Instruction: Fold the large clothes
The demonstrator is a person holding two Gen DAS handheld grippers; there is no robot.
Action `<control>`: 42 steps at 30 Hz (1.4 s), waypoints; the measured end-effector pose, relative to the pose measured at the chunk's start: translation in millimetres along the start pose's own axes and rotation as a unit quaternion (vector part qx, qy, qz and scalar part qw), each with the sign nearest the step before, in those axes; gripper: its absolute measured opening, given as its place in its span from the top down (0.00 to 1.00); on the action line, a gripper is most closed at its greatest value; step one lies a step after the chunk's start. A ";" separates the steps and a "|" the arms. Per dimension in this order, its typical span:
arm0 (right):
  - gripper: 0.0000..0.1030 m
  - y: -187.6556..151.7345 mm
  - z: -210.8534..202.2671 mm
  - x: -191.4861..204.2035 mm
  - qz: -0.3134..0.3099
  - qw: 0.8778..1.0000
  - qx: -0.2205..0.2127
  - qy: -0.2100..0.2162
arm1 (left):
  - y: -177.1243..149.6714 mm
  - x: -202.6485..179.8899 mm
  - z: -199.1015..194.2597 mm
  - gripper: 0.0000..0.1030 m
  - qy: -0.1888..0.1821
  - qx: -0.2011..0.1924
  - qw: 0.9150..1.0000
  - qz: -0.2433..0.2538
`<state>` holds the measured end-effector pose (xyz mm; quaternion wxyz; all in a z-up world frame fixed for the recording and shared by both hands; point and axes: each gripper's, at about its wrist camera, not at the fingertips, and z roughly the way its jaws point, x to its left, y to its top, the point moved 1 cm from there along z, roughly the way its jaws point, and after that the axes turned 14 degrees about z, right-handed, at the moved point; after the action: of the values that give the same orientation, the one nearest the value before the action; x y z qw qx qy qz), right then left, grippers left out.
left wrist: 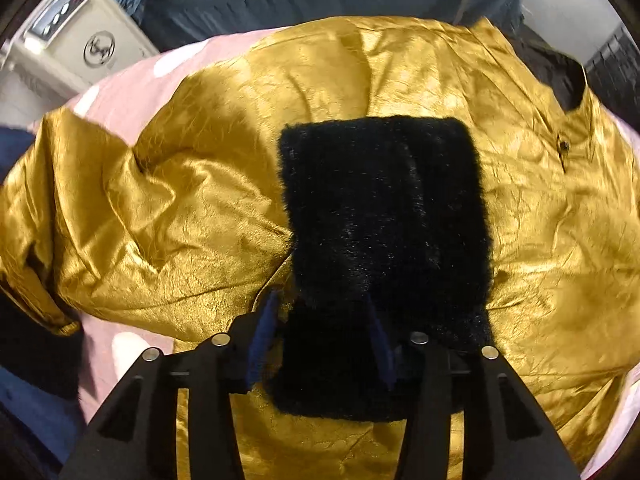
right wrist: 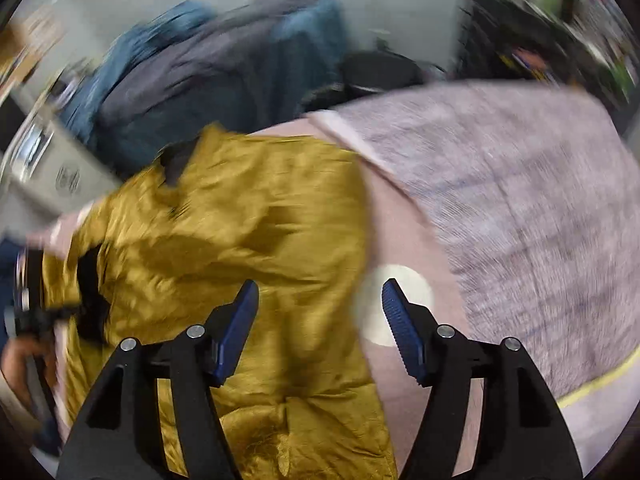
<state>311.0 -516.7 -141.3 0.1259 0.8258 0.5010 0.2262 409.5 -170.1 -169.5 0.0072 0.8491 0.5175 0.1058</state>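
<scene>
Gold coat spread on a pink sheet, its black fur cuff held by the left gripper.

In the left wrist view, the left gripper (left wrist: pixel 324 344) is seen closed on the fur cuff (left wrist: pixel 382 216), whose end lies between the 2 fingers (left wrist: pixel 262 336); the cuff is laid across the middle of the coat (left wrist: pixel 168 208), which is spread, creased, on the sheet (left wrist: pixel 132 80). For a clean fold, the sleeve is best drawn flat across the body and released only once square with it. In the right wrist view, which is blurred, the right gripper (right wrist: pixel 318 320) is seen with fingers (right wrist: pixel 402 332) apart and holding nothing, above the coat's (right wrist: pixel 240 232) near edge beside a grey blanket (right wrist: pixel 520 200). That edge would likely be taken next, the slippery cloth being gripped well in from the hem.
</scene>
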 end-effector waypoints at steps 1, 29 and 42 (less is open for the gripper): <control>0.36 -6.7 4.8 14.6 -0.037 0.999 0.011 0.004 | 1.3 -3.2 0.0 0.54 0.005 0.000 1.000 0.006; 0.05 -59.9 49.9 59.3 -0.067 0.986 0.138 -0.069 | -152.1 62.2 -39.5 0.07 -0.004 -0.053 0.983 -0.174; 0.05 -146.8 3.1 76.9 -0.118 0.979 0.157 -0.048 | -266.8 212.4 -47.2 0.35 0.055 -0.050 0.959 -0.274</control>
<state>229.8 -380.2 -188.7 0.0445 0.7802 0.6176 0.0889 260.4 136.2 -119.3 0.0498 0.6664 0.7238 0.1719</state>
